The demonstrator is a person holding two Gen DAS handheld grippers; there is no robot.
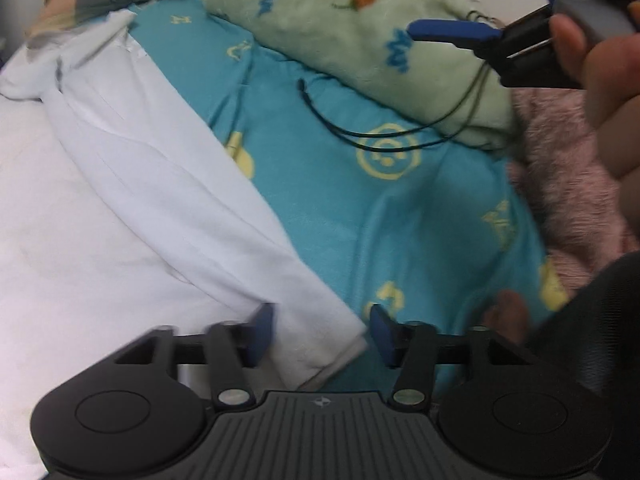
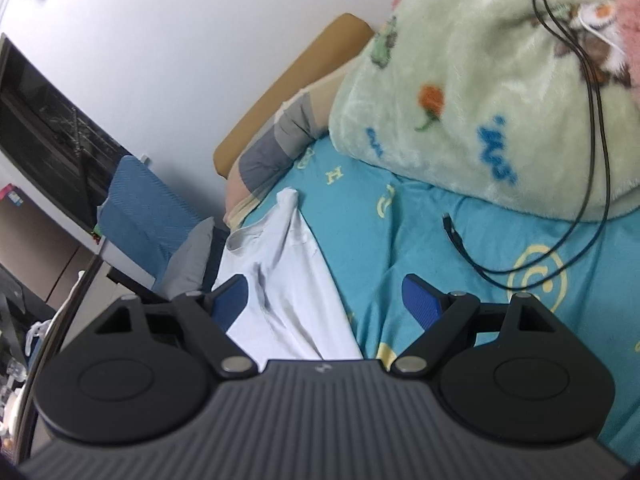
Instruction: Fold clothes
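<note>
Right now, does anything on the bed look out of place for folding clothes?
Yes. A loose black cable trails off the green plush blanket onto the teal sheet, just beside the white shirt. It could snag while folding.

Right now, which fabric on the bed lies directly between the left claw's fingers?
The white garment: its hemmed corner sits between the left claw fingers. The teal sheet lies underneath; the green blanket lies farther off.
</note>
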